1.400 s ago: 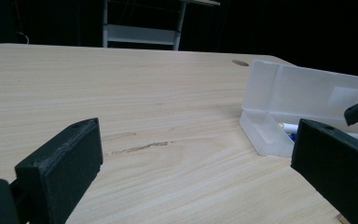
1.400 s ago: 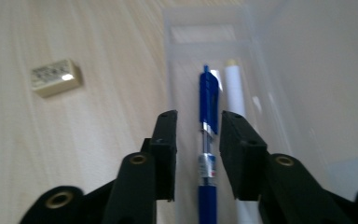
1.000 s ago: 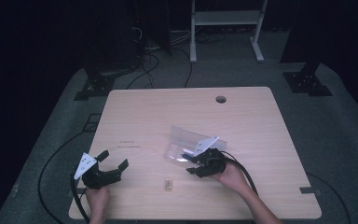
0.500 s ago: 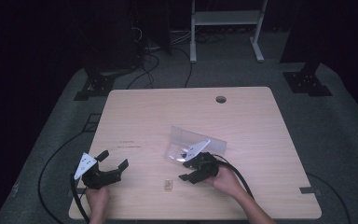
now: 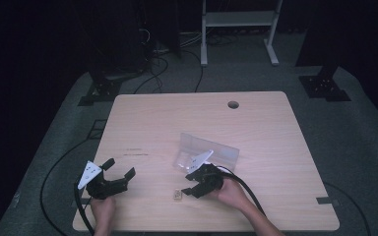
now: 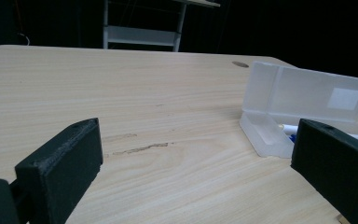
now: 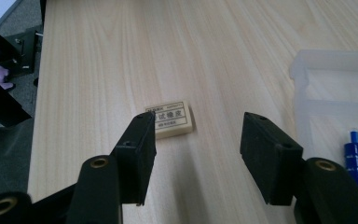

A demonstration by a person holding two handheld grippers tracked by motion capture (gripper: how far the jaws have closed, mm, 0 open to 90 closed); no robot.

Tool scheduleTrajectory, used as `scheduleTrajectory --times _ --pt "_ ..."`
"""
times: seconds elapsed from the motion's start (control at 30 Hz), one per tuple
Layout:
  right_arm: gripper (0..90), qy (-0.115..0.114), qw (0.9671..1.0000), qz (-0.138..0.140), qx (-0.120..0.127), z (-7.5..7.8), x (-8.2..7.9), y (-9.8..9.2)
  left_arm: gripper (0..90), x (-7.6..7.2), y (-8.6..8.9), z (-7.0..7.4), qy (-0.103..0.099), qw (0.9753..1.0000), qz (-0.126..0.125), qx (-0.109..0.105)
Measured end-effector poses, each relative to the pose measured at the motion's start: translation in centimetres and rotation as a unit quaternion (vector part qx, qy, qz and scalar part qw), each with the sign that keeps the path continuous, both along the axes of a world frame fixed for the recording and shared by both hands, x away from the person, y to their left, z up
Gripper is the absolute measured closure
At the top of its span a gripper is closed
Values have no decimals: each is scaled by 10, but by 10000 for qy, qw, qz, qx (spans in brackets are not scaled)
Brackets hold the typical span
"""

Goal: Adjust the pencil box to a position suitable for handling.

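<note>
Eraser [image 7: 170, 119] lies on the table [image 5: 177, 118], near the open clear pencil case [image 5: 209, 150] and not yet gripped; my right gripper [image 7: 196, 140] hovers just short of it, jaws wide and empty, so pick-up and boxing remain; left gripper [image 5: 115, 172] idles open.

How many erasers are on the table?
1. The eraser lies flat on the wooden table, just ahead of the right gripper and left of the open plastic case. The case might hide more.
</note>
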State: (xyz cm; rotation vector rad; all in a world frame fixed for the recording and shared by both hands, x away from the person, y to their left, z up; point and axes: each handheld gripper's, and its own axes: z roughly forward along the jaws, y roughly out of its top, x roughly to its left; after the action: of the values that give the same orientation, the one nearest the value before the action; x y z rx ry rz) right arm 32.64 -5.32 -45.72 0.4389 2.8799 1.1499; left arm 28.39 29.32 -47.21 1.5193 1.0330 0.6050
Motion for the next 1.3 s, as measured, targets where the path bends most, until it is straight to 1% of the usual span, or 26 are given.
scheduleTrajectory --times 0.37,0.47,0.7,0.87,0.93,1.23,1.3 --pt "452 32 9999 133 4 -4 -4 11 11 0 0 0 2 10000 -3 9" --pt "454 72 9999 153 12 -5 -5 15 11 0 0 0 4 10000 1 -2" --pt "456 50 9997 254 -50 -9 -6 23 11 0 0 0 -11 10000 -4 0" --pt "459 80 9996 269 -103 -12 -7 27 11 0 0 0 -7 10000 -3 0" --pt "462 38 9995 268 -141 -14 -7 28 11 0 0 0 -6 10000 -4 -2" --pt "483 10 9994 291 -196 -18 -7 32 11 0 0 0 -5 10000 -4 -6" --pt "494 37 9993 293 -230 -18 -7 32 11 0 0 0 -3 10000 -4 -5"
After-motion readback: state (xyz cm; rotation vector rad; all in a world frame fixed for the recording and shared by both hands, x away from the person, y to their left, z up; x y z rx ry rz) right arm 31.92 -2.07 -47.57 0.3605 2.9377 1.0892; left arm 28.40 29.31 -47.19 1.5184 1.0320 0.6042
